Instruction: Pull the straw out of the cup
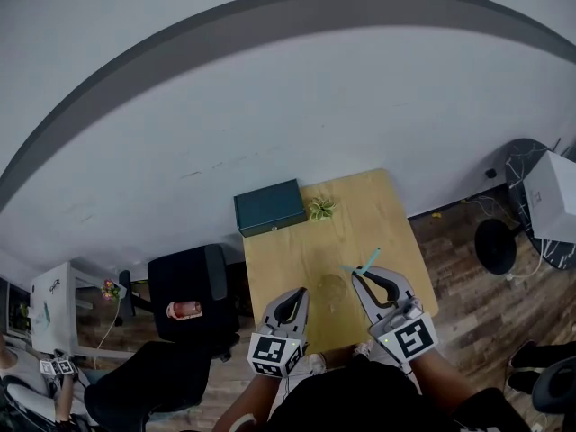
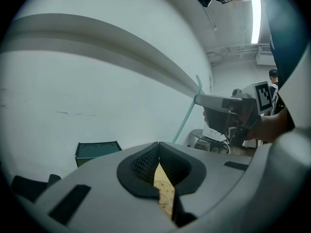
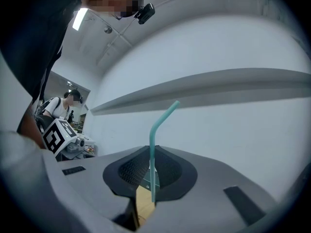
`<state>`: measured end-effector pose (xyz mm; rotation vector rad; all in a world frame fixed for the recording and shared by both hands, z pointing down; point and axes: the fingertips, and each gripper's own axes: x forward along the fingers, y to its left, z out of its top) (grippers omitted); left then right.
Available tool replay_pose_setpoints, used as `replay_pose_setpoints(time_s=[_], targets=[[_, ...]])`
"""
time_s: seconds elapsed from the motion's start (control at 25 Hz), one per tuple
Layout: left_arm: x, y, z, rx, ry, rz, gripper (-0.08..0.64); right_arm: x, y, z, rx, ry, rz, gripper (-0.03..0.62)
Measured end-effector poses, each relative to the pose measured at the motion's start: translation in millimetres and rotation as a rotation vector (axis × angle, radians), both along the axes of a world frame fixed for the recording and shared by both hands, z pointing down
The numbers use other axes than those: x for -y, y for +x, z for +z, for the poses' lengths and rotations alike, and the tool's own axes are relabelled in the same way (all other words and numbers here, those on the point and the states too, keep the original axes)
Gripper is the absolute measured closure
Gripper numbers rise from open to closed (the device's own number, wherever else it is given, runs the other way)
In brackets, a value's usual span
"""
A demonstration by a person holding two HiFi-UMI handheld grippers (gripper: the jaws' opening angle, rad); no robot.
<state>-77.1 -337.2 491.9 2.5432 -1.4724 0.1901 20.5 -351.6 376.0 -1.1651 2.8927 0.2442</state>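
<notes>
A teal bendy straw [image 1: 370, 261] is pinched in my right gripper [image 1: 373, 282], which is shut on it above the wooden table [image 1: 288, 250]. In the right gripper view the straw [image 3: 152, 152] stands upright between the closed jaws of the right gripper [image 3: 150, 148], its bent top leaning right. A clear cup [image 1: 331, 288] shows faintly on the table between the two grippers. My left gripper [image 1: 297, 297] sits just left of the cup, and its jaws [image 2: 158, 144] meet with nothing between them. From the left gripper view the straw [image 2: 187, 115] hangs slanting from the right gripper [image 2: 198, 100].
A dark green box [image 1: 270, 207] [image 2: 97, 152] and a small plant [image 1: 320, 209] stand at the table's far edge by the white wall. A black chair [image 1: 189, 282] is to the left, and a round dark stand [image 1: 495, 246] is on the floor at right.
</notes>
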Motion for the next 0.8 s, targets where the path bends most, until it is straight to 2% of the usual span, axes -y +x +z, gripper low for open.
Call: replay_pose_setpoints(time_s=[0.08, 0.32, 0.64, 0.8], targets=[[-0.8, 2.8, -1.6, 0.006, 0.012, 0.014, 0.541, 0.1, 2.2, 3.7, -0.011, -0.036, 0.001, 0.541], [-1.2, 4.4, -5.7, 0.004, 0.031, 0.021, 0.541, -0.3, 2.2, -1.7, -0.015, 0.024, 0.017, 0.548], [4.9, 0.0, -7.7, -0.02, 0.027, -0.005, 0.541, 3.1, 3.4, -3.4, -0.029, 0.038, 0.032, 0.547], [6.4, 2.6, -8.3, -0.007, 0.039, 0.017, 0.541, 4.2, 3.9, 0.2, -0.023, 0.022, 0.029, 0.546]])
